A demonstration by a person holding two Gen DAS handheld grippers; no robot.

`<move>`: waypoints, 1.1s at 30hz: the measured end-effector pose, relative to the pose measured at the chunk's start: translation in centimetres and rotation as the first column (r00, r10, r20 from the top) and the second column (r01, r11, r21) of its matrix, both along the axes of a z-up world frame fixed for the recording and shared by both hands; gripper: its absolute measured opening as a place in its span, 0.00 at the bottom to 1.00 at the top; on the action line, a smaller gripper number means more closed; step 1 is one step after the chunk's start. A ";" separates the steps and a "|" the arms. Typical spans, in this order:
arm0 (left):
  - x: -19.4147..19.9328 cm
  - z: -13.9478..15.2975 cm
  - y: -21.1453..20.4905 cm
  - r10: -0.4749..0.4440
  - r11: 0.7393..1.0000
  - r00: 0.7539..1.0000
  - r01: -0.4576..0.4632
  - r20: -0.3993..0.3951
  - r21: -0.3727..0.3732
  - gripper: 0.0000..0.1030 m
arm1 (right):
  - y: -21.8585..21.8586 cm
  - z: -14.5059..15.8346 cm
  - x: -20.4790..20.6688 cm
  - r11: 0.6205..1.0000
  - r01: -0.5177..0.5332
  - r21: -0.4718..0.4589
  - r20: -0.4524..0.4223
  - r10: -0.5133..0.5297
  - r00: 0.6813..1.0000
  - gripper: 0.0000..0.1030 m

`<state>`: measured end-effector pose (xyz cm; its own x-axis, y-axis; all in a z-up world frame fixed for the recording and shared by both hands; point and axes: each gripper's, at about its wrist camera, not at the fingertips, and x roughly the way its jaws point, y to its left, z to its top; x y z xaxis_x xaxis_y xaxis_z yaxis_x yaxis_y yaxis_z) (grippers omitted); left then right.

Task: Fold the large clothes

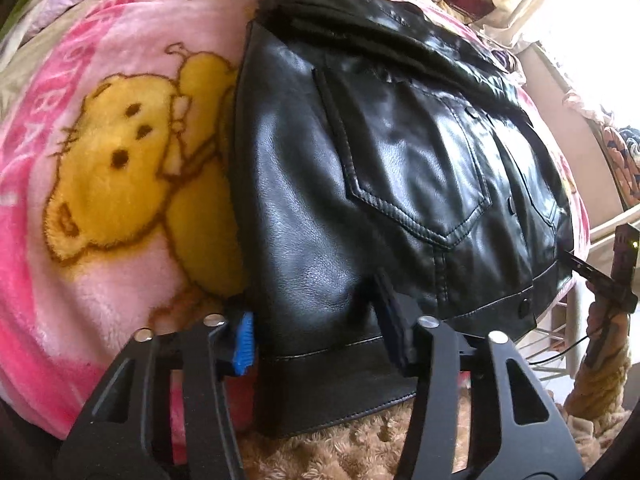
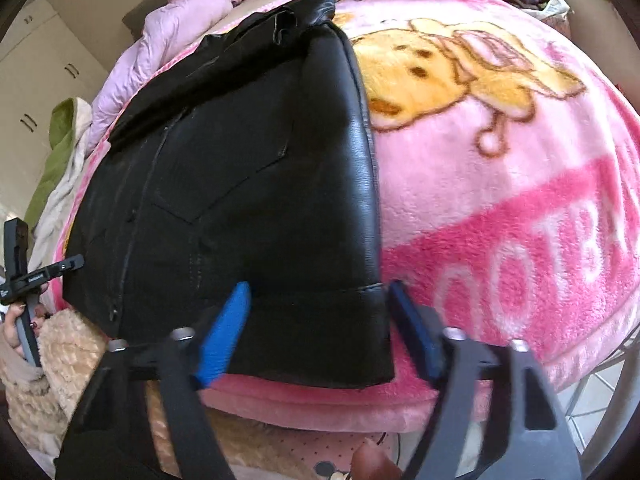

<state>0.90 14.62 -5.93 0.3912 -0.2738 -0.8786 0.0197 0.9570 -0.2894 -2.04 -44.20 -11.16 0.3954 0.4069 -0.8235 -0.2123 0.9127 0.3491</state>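
Black jacket [image 1: 360,184] on pink blanket [image 1: 132,60] — hem corners between both grippers' pads

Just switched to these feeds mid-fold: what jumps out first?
A black leather jacket lies on a pink blanket printed with yellow cartoon bears. Each hand-held gripper straddles a near corner of the jacket's hem: the left hand-held gripper at one, the right hand-held gripper at the other, blue pads beside the leather.
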 end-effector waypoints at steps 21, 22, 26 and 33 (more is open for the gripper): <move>2.5 11.4 2.2 0.155 0.978 0.938 -0.102 0.309 -0.182 0.06 | -2.2 11.9 4.4 0.930 -0.015 0.367 0.342 -0.119 0.932 0.12; 3.0 11.7 2.4 0.164 0.976 0.936 -0.107 0.312 -0.192 0.06 | -2.2 12.2 4.8 0.927 -0.011 0.375 0.345 -0.129 0.930 0.12; 5.0 12.6 2.5 0.198 0.969 0.927 -0.135 0.320 -0.207 0.07 | -2.4 13.5 7.4 0.915 0.014 0.404 0.353 -0.169 0.920 0.12; 8.7 13.2 3.4 0.294 0.941 0.906 -0.218 0.306 -0.258 0.07 | -1.8 14.9 12.7 0.894 0.055 0.444 0.334 -0.222 0.916 0.12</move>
<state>9.56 18.05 7.30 0.7337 -0.2897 -0.6146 -0.0855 0.8580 -0.5065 10.65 -45.97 3.70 0.7119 0.5954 -0.3724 -0.2825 0.7282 0.6244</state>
